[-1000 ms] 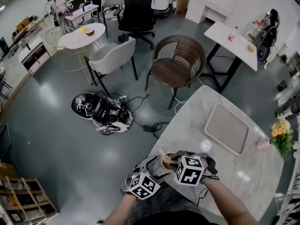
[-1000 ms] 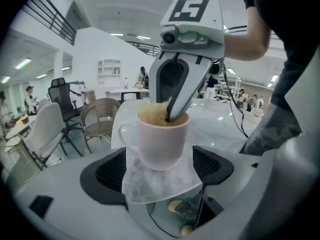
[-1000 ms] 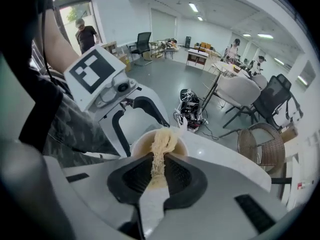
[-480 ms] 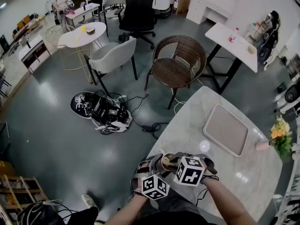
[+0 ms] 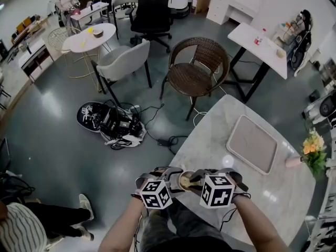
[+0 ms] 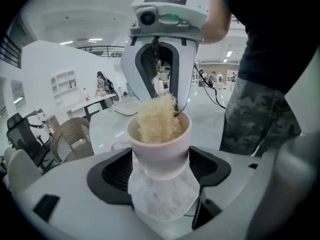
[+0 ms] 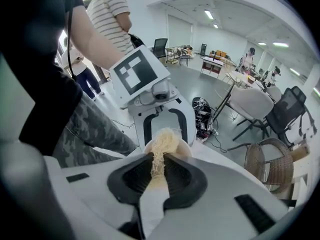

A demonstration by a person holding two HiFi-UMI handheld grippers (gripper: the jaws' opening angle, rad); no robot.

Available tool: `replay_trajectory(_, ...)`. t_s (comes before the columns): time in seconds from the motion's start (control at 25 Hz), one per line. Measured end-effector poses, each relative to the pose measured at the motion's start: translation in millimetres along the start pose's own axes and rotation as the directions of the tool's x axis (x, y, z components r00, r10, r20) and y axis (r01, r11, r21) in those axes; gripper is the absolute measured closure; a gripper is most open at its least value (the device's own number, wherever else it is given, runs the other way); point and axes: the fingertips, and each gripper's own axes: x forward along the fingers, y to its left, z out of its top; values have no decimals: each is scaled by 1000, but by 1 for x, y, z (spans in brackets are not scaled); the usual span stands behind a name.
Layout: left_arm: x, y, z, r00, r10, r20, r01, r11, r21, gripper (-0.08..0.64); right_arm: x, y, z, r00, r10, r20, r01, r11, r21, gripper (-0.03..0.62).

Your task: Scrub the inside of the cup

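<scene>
1. Left claw [image 6: 161,176]: I read its jaws as fairly wide and clamped on the cup [image 6: 160,149], one black pad against each side of its wall. They have just been closing, with the cup between them.
2. Cup: white, upright, mouth up, raised above the table [image 5: 210,140] and sitting directly ahead of the left claw's pads.
3. Right claw [image 7: 159,164]: I see its jaws drawn almost together, pinching the scrubber [image 6: 157,118] by its upper end. It comes down steeply over the cup from the side opposite the left claw.
4. Scrubber: a pale, straw-coloured tuft of fibres. It hangs from the right claw's tips into the cup's mouth, with its upper part standing above the rim.
5. Table: pale marble top, under and beyond both claws.
6. Tray [image 5: 252,143]: square and beige, flat on the table, well beyond the right claw and to its right.
7. Flowers [image 5: 314,150]: yellow, at the table's edge, far right of the right claw.
8. Person in striped shirt [image 5: 21,227]: on the floor, well left of the left claw.
9. Cable heap [image 5: 113,122]: on the floor, beyond the left claw and to its left.
10. Wicker chair [image 5: 197,70]: past the table's far end, ahead of both claws.
11. Grey chair [image 5: 123,62] and round table [image 5: 86,38]: farther off, ahead and left of the left claw.
</scene>
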Motion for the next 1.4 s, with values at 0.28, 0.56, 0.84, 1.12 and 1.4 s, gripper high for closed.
replay_trajectory(0.28, -3, 2, -5, 998, 68, -1, -67, 982, -178, 181, 10, -6, -7, 996, -44, -77, 41, 998, -43, 532)
replay_trajectory(0.56, 0, -4, -13, 928, 361, -95, -368, 847, -383, 173, 26, -14, -15, 980, -95, -173, 77, 992, -104, 532)
replay_trajectory(0.84, 14, -1, -6, 903, 395, -169, -428, 857, -286, 173, 34, -10, -12, 982, -20, -190, 16, 1000, -20, 532)
replay_trajectory(1.12, 15, -1, -6, 907, 389, -164, -420, 863, -279, 173, 30, -9, -8, 994, 26, -102, -7, 982, 188, 532)
replay_trajectory(1.4, 13, -5, -8, 972, 226, -68, -234, 957, -172, 173, 15, 0, 3, 998, 56, 25, -61, 955, 291, 532)
